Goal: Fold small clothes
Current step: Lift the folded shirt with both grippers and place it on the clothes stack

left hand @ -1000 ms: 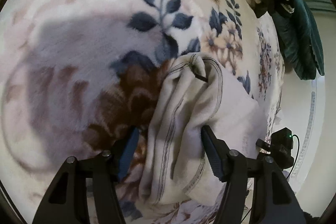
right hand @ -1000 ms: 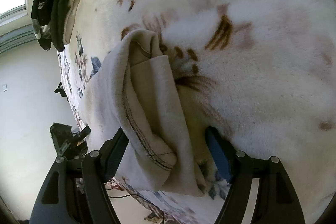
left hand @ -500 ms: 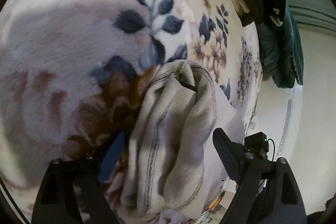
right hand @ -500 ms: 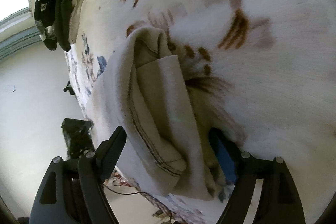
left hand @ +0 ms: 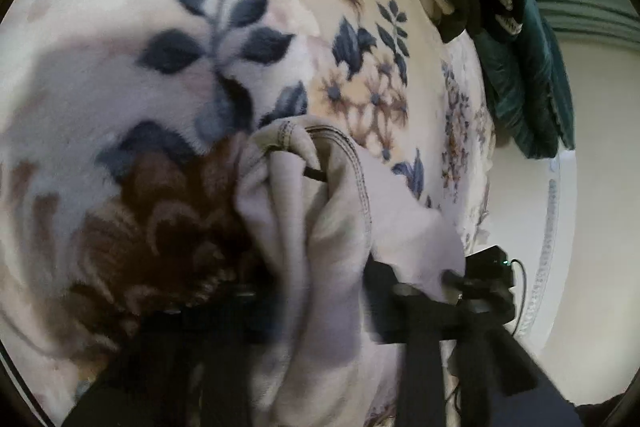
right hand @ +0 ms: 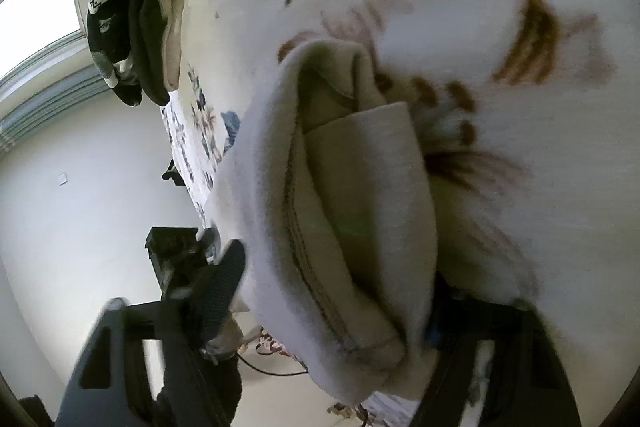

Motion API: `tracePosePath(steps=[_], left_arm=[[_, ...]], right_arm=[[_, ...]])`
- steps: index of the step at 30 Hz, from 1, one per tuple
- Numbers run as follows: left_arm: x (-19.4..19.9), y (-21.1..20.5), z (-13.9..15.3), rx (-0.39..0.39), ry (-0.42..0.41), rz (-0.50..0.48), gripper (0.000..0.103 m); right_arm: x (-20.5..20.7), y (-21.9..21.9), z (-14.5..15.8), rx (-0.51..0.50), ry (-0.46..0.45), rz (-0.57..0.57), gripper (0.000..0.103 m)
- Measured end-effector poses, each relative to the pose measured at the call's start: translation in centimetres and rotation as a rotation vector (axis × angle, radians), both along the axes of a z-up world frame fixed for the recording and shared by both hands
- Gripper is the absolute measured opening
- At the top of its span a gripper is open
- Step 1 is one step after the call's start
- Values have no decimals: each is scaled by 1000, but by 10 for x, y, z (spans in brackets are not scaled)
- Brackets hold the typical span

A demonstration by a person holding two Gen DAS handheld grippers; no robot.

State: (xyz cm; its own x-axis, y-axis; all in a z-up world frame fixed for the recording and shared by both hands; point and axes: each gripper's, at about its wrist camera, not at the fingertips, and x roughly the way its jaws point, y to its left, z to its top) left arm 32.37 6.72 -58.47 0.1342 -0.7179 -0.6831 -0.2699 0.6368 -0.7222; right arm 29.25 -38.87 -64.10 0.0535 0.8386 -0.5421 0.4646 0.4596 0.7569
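Fingers of the left gripper (left hand: 320,291) sit close on either side of a bunched fold of the cream garment (left hand: 320,235) and appear to pinch it, though motion blur leaves the contact uncertain. Fingers of the right gripper (right hand: 340,291) stand wider apart, with the other end of the garment (right hand: 340,195) hanging between them; the far finger is hidden behind cloth, so whether they grip it cannot be told. Both ends of the garment are raised off the floral blanket (left hand: 120,87), and its middle sags toward the blanket's brown flower. Stitched hems curl inward and the layers are loosely doubled, not flat. A pile of dark clothes (right hand: 128,27) lies at the far edge of the blanket, well apart from the garment. Judged from this, folding is at an early to middle stage: the garment is gathered and perhaps halved, but it is not yet laid down, smoothed or squared, and no finished fold shows.
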Motion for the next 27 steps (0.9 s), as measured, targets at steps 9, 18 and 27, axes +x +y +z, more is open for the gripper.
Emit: tracePosePath(steps=[9,18,27], left_arm=[[2,-10,40,39,-79,19,17],[79,-1,140,67,-217,-8,17],[242,26,213,139,-372,8,17]], right_arm=[[-4,9,31,-62,-48,-53,21],[55,23,131,-98,-156,-57,20],[229,59,237,-116,-356,-52,20]])
